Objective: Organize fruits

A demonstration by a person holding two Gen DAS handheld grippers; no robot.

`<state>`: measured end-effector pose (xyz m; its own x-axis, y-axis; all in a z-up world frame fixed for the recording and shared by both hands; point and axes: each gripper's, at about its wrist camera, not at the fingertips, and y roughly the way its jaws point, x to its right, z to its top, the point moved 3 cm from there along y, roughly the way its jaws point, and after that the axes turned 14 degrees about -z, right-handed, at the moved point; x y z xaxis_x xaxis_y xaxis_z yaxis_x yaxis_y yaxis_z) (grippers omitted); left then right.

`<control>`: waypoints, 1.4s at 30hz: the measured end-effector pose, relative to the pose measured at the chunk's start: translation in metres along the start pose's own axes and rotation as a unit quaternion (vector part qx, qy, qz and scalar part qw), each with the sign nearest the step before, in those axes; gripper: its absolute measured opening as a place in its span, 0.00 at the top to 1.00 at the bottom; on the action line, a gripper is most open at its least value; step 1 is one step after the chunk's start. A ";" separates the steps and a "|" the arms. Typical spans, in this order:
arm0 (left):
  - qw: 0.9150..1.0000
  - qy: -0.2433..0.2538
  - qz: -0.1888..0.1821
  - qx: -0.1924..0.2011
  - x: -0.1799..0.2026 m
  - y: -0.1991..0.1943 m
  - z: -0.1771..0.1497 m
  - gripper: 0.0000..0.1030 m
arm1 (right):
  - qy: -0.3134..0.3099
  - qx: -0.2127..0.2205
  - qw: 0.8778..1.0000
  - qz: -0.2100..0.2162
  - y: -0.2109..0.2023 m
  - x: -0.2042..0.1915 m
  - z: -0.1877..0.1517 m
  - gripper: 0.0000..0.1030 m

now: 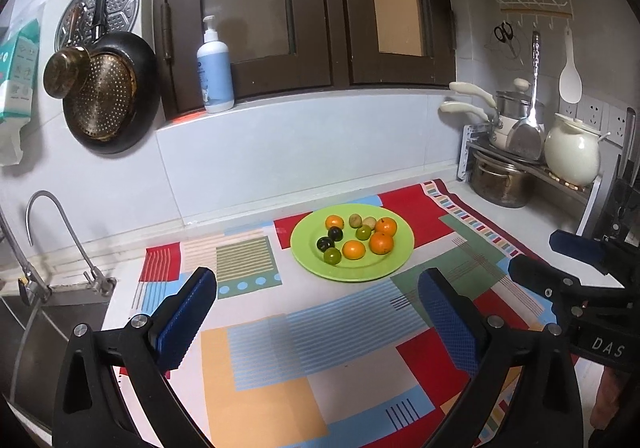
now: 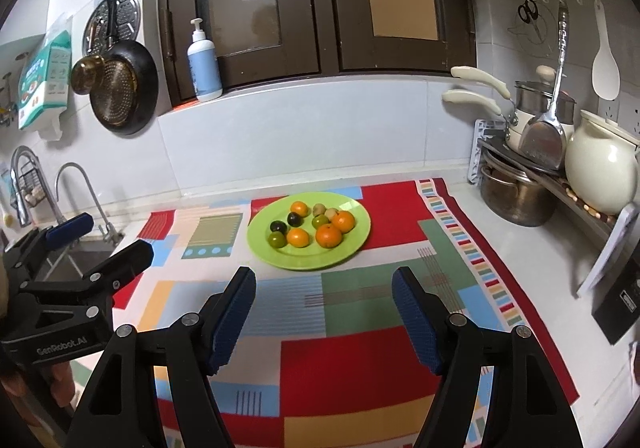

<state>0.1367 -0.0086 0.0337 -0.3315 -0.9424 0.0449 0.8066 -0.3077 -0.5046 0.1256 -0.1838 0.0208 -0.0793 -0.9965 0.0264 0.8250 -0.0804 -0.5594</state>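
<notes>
Both grippers are held low over the patterned cloth (image 1: 280, 360) on the counter and point slightly downward toward the green plate (image 1: 394, 268). The left gripper (image 1: 316, 312) has its jaws spread very wide, and nothing is between its blue pads (image 1: 184, 320). The right gripper (image 2: 324, 312) is also released, with a narrower gap, and only the cloth shows between its pads. The two grippers are side by side, each one visible at the edge of the other's view.

The plate lies on the far part of the cloth, ahead of both grippers and well apart from the fingertips. On it are four oranges (image 1: 381, 242), two green fruits (image 1: 332, 256), two dark fruits (image 1: 335, 233) and two small pale fruits (image 1: 355, 220), close together in the middle of the plate. No fruit lies on the cloth.

The left view shows the plate a little to the right of the gap between its fingers; the right view shows it a little to the left. The right view alone shows a second tap with a wire basket (image 2: 28, 184) at the sink, and part of a hand (image 2: 60, 372) under the left gripper
</notes>
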 end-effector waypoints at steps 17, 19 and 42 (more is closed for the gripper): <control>1.000 -0.012 -0.015 0.001 -0.003 -0.005 0.003 0.00 | -0.003 0.006 1.000 -0.004 -0.008 -0.001 -0.001 0.31; 1.000 -0.010 -0.015 0.001 -0.002 -0.005 0.003 0.00 | -0.001 0.005 1.000 -0.005 -0.008 0.000 -0.001 0.31; 1.000 -0.006 -0.012 0.008 -0.003 -0.007 0.001 0.00 | 0.006 -0.002 1.000 -0.006 -0.003 0.000 -0.001 0.31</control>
<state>0.1331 -0.0037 0.0379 -0.3453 -0.9360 0.0677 0.8063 -0.3328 -0.4890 0.1222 -0.1833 0.0215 -0.0953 -0.9952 0.0227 0.8216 -0.0915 -0.5626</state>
